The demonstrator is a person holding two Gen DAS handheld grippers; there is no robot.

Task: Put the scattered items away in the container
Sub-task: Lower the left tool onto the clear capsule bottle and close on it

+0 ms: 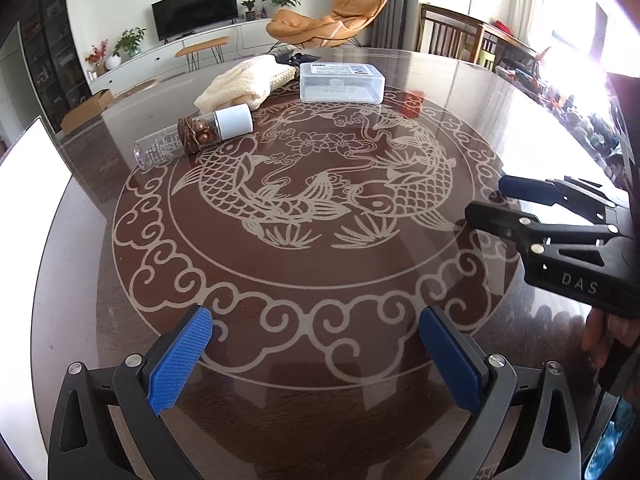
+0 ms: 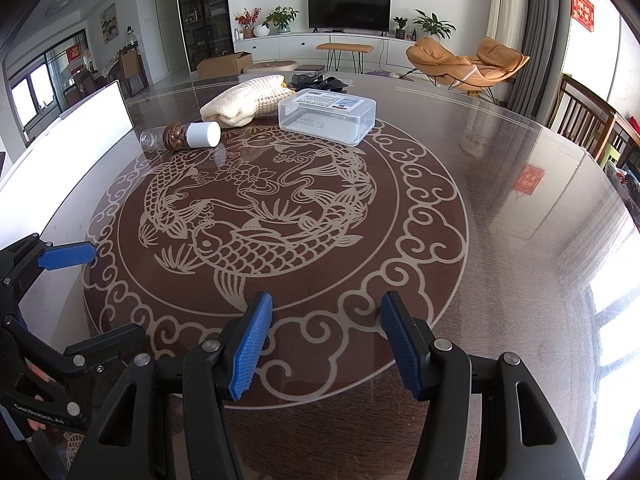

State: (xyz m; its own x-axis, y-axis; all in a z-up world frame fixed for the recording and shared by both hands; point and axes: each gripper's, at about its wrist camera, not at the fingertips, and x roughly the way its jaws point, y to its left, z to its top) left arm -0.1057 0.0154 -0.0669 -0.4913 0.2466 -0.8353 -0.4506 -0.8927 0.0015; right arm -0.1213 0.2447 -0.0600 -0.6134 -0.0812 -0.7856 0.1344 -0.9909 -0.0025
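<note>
A round glass-topped desk (image 1: 320,280) with a carp pattern is seen, and all the task's things lie at its far side, well apart from both tongs. The cream knitted cloth (image 1: 240,84) is bunched there; it is judged soft and light, best pinched at a thick fold. Just beside it sits the clear plastic container (image 1: 342,82), its labelled lid closed; it looks light, stiff and likely to slide on the glass, so the lid edge would have to be taken while the body is steadied. Nearer, a small clear bottle (image 1: 196,134) with a white cap lies on its side, brown beads inside; it is judged slick, prone to rolling and breakable, and is best gripped across the cap. The left tongs (image 1: 316,356) and right tongs (image 2: 326,346) are held apart, with nothing between them.
</note>
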